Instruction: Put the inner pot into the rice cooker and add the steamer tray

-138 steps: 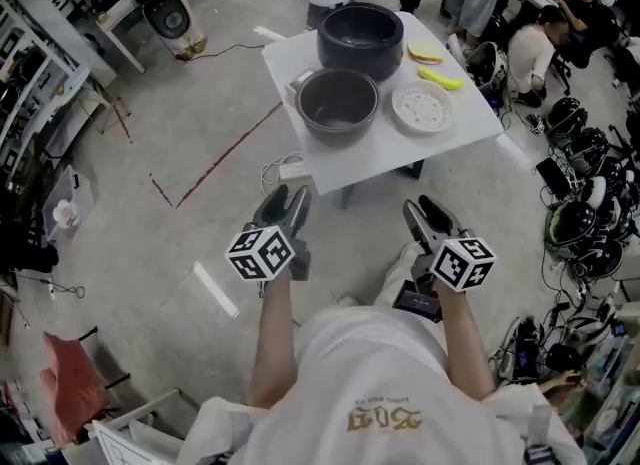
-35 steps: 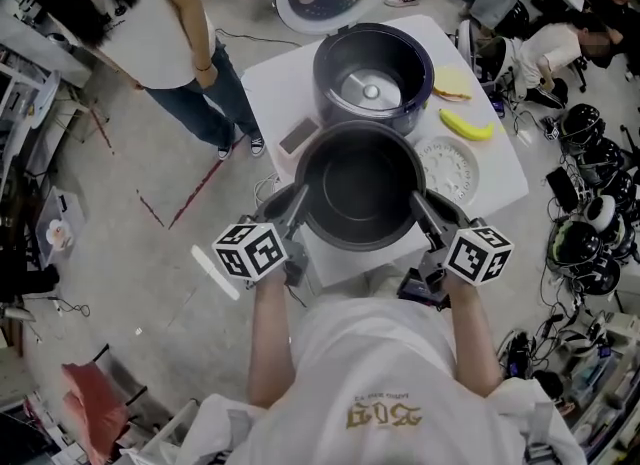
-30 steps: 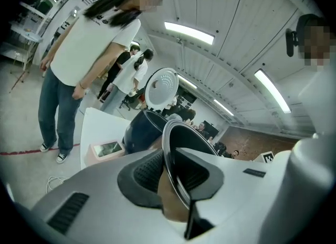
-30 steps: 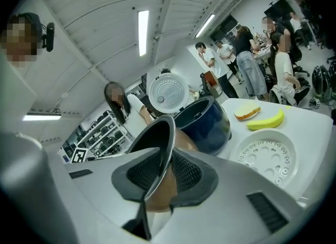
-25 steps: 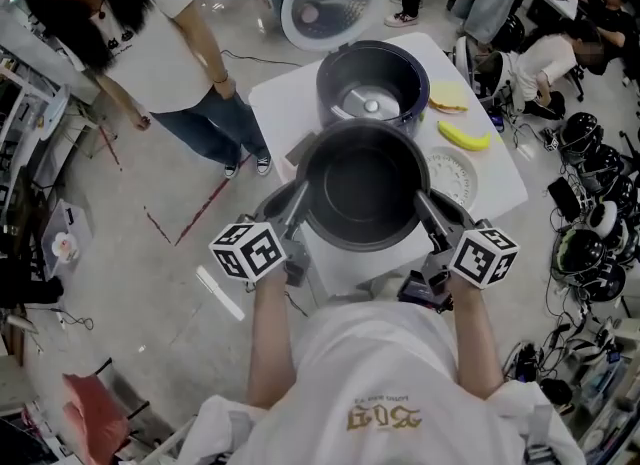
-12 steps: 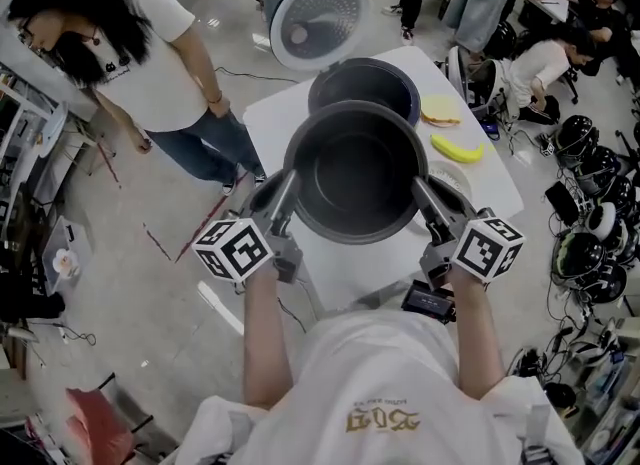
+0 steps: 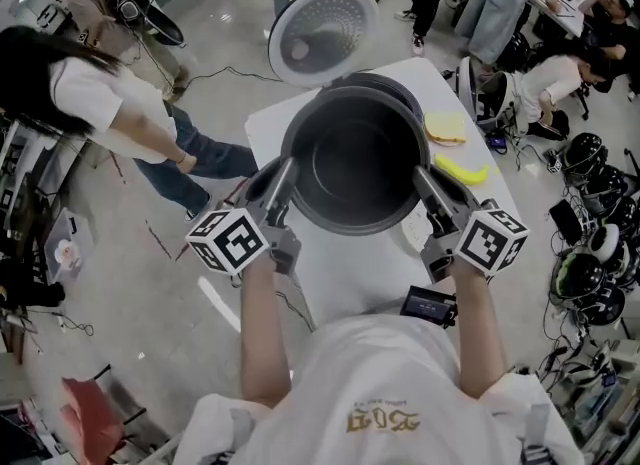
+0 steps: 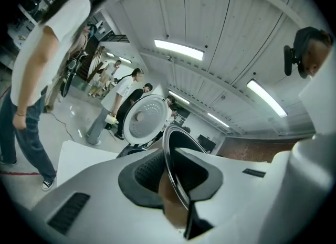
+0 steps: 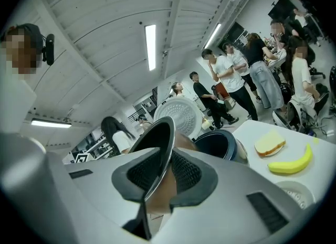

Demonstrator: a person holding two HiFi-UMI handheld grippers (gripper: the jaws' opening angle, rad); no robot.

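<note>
Left gripper (image 7: 283, 175) and right gripper (image 7: 422, 179) clench opposite sides of the inner pot's (image 7: 355, 158) rim; since half a second ago the pot has moved farther over the rice cooker (image 7: 388, 84). Only an arc of the cooker's rim shows behind it; the steamer tray (image 9: 296, 195) is cut off at the right gripper view's lower edge.

You're working in a shared lab or workshop hall: a bare concrete floor (image 7: 130, 273) crossed by a trailing cable (image 7: 225, 75), black helmet-like headgear (image 7: 582, 275) heaped off the worktop's (image 7: 350, 271) right edge, bystanders (image 7: 95, 103) standing around, and long strip lights (image 8: 178, 50) on a ribbed white ceiling (image 8: 226, 22) overhead.
</note>
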